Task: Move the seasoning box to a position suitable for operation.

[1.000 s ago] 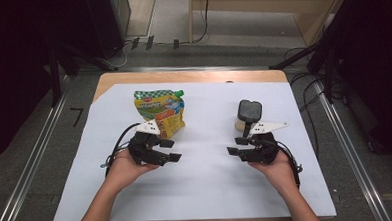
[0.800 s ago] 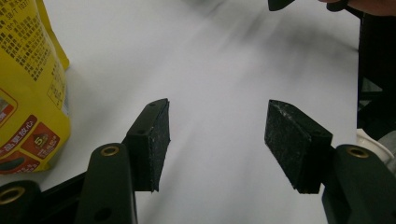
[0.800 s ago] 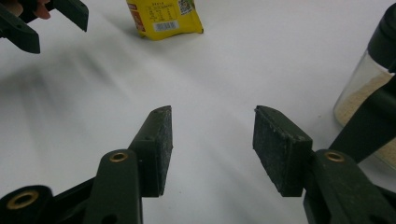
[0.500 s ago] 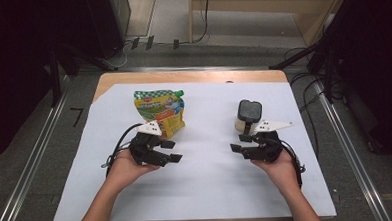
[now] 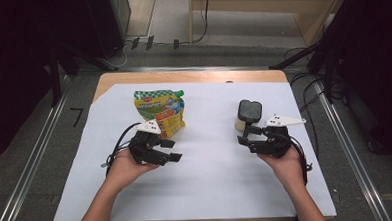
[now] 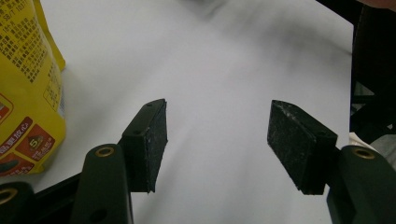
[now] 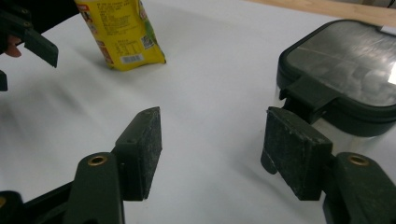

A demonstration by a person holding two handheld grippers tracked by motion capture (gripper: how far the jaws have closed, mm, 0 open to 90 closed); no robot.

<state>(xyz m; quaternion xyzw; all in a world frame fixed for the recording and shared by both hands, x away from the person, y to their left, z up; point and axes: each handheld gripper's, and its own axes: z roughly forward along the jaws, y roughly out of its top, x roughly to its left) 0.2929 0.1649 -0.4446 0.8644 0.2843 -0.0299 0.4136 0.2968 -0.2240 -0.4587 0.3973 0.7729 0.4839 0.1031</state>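
Seen from the high view: white sheet (image 5: 212, 190) spread over a wooden table (image 5: 192, 76); two hand-held grippers low over it, well apart. Left gripper (image 5: 171, 150), held in the left hand (image 5: 129, 166), jaws pointing toward the sheet's centre, just beside the near edge of a yellow and green spouted pouch (image 5: 161, 109) lying flat on the sheet. Left gripper view: both black pads (image 6: 152, 140) spread apart, bare white sheet between them, nothing pinched; pouch (image 6: 28, 93) at the left margin, beside the left-hand jaw, whether touching it not discernible. Right gripper (image 5: 243, 136), held in the right hand (image 5: 286, 164), aimed at a clear container with a dark square lid (image 5: 249, 110) standing just beyond its jaws. Right gripper view: jaws spread, having just been opening wider, with only the sheet between the pads (image 7: 144, 149); the container (image 7: 345, 79) close beside the right-hand jaw, its lid latch just above that pad, outside the gap, contact not resolvable. Farther off in the same view, pouch (image 7: 123, 32) at upper left and the other gripper's jaw tips at the left edge. Grey three-cornered plates atop both grippers; cables trailing back past both wrists.
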